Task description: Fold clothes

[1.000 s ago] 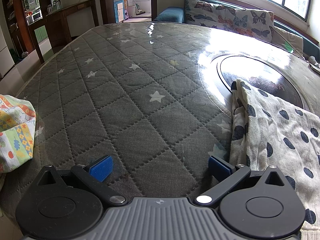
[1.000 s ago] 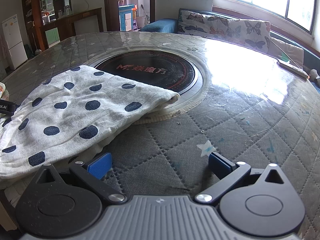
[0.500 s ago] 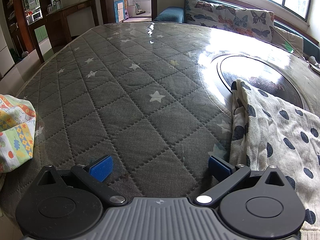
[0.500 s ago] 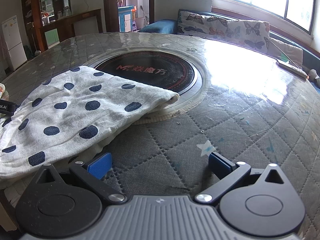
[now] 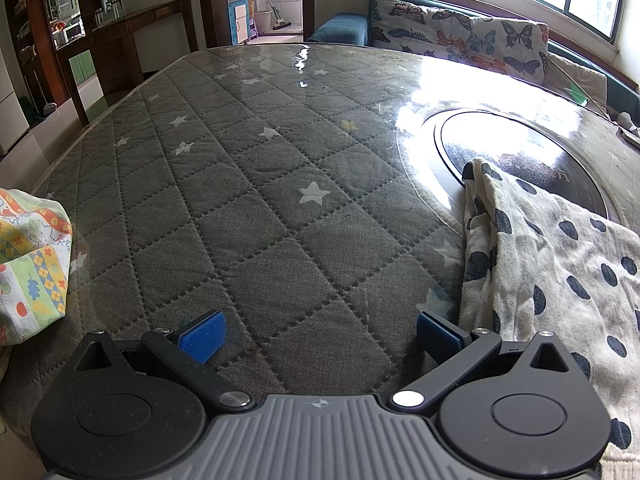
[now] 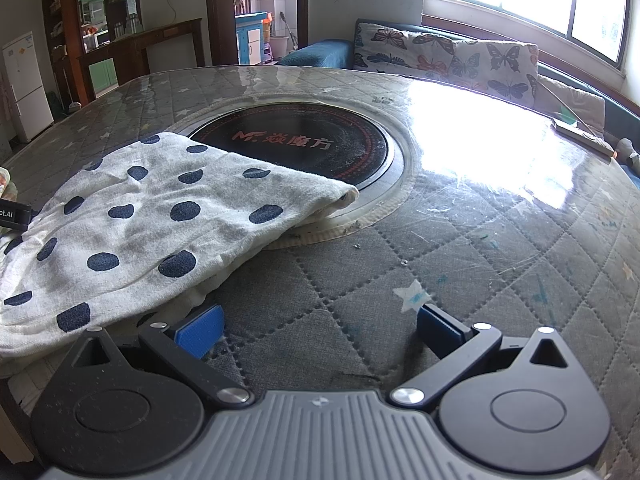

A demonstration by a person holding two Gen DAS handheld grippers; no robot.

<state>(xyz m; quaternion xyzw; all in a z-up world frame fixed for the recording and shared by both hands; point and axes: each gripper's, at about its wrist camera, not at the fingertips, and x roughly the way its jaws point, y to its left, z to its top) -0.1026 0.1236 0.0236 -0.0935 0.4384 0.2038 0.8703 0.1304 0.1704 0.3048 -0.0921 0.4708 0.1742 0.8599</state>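
A white garment with dark blue dots [image 5: 560, 264] lies folded on the round table, partly over the black centre disc. In the right wrist view it [image 6: 140, 224] fills the left side. My left gripper [image 5: 318, 330] is open and empty, low over the quilted cover just left of the garment. My right gripper [image 6: 320, 328] is open and empty just right of the garment's near edge, its left pad [image 6: 200, 330] close under the cloth's hem.
A colourful patterned cloth [image 5: 32, 264] hangs at the table's left edge. The black centre disc [image 6: 320, 148] has red lettering. The grey star-quilted table cover [image 5: 240, 184] lies under glass. A butterfly-print sofa [image 6: 448, 60] stands behind, and a wooden sideboard [image 5: 132, 40] at the far left.
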